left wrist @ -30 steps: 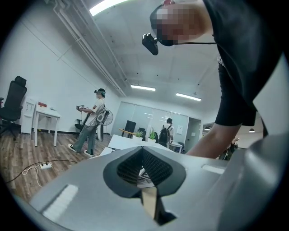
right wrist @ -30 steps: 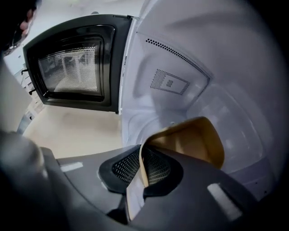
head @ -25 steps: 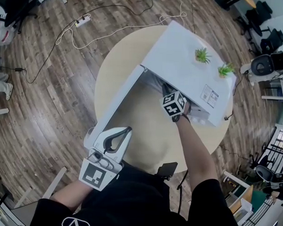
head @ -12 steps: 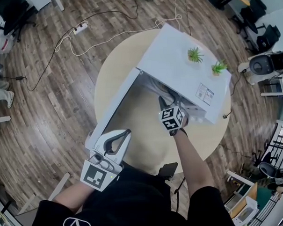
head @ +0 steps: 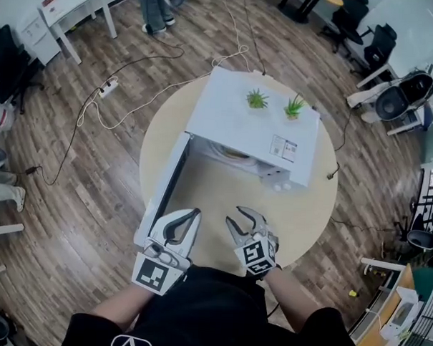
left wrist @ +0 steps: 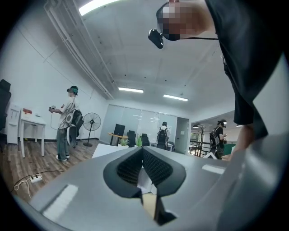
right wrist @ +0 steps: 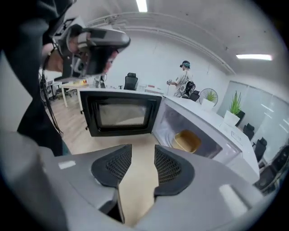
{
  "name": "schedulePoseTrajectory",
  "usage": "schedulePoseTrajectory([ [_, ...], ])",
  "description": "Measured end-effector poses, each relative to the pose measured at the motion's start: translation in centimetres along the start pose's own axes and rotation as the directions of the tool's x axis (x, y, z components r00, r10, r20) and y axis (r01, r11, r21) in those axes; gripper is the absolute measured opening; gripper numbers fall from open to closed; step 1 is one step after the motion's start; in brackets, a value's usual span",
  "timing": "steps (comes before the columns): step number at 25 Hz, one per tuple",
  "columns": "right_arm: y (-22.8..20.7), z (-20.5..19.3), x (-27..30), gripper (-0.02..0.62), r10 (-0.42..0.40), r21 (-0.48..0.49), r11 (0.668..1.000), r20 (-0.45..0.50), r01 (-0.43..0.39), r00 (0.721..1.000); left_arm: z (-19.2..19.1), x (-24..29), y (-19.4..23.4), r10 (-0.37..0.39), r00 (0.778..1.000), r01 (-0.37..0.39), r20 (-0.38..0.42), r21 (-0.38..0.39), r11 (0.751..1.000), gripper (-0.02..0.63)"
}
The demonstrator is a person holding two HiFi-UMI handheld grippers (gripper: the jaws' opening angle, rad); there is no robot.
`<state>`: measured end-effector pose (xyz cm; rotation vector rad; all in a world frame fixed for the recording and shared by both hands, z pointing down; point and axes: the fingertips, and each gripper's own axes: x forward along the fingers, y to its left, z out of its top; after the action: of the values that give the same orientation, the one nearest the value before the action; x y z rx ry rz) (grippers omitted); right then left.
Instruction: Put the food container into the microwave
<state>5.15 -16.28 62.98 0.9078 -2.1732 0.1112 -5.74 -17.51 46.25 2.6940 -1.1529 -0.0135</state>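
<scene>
Your right gripper [head: 242,220] hangs in front of the microwave [head: 240,127], well apart from its open cavity. Its fingers have just been opening and stand wide apart, with only bare counter [head: 216,190] showing between them. Your left gripper [head: 192,215] sits just beside the free end of the microwave's swung-open door [head: 164,195], fingers closed tip to tip on nothing. The tan food container [right wrist: 186,140] rests inside the microwave, on the cavity floor. Two small potted plants [head: 257,99] stand on top of the microwave.
</scene>
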Motion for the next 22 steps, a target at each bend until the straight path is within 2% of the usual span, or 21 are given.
schedulePoseTrajectory([
  [2,1.7,1.9,-2.6,0.146,0.012,0.038,0.999,0.071,-0.015,0.997,0.8,0.5,-1.0,-0.029,1.000,0.029,0.009,0.016,0.999,0.000],
  [5,3.2,5.5,-6.8,0.070,0.009,0.091,0.995,0.206,-0.028,0.979,2.0,1.0,-2.5,-0.067,0.997,0.066,0.022,0.040,0.997,0.000],
  [7,3.0,7.8,-9.8,0.040,-0.030,0.120,0.993,0.305,-0.008,0.952,2.7,1.3,-3.5,-0.088,0.996,0.087,0.024,0.058,0.995,0.000],
  [10,1.0,10.6,-14.1,0.022,-0.128,0.176,0.983,0.430,0.056,0.894,3.9,2.1,-4.9,-0.120,0.992,0.116,0.039,0.092,0.989,0.000],
  [12,-0.4,11.4,-16.5,0.018,-0.193,0.211,0.972,0.472,0.102,0.860,4.8,2.5,-5.9,-0.141,0.988,0.134,0.055,0.111,0.985,0.000],
  [15,-2.5,11.2,-19.2,0.012,-0.280,0.290,0.945,0.486,0.149,0.828,5.9,2.9,-7.1,-0.170,0.983,0.160,0.068,0.138,0.977,0.000],
  [16,-3.4,11.2,-20.0,0.012,-0.312,0.315,0.934,0.498,0.167,0.809,6.4,3.1,-7.4,-0.179,0.981,0.166,0.076,0.150,0.975,0.000],
  [20,-6.8,11.2,-23.8,0.012,-0.462,0.406,0.877,0.558,0.258,0.689,8.3,3.5,-8.4,-0.194,0.973,0.171,0.126,0.170,0.970,0.000],
  [22,-7.9,10.9,-25.4,0.012,-0.516,0.439,0.849,0.566,0.295,0.643,9.1,3.5,-8.7,-0.197,0.969,0.171,0.148,0.175,0.970,0.000],
])
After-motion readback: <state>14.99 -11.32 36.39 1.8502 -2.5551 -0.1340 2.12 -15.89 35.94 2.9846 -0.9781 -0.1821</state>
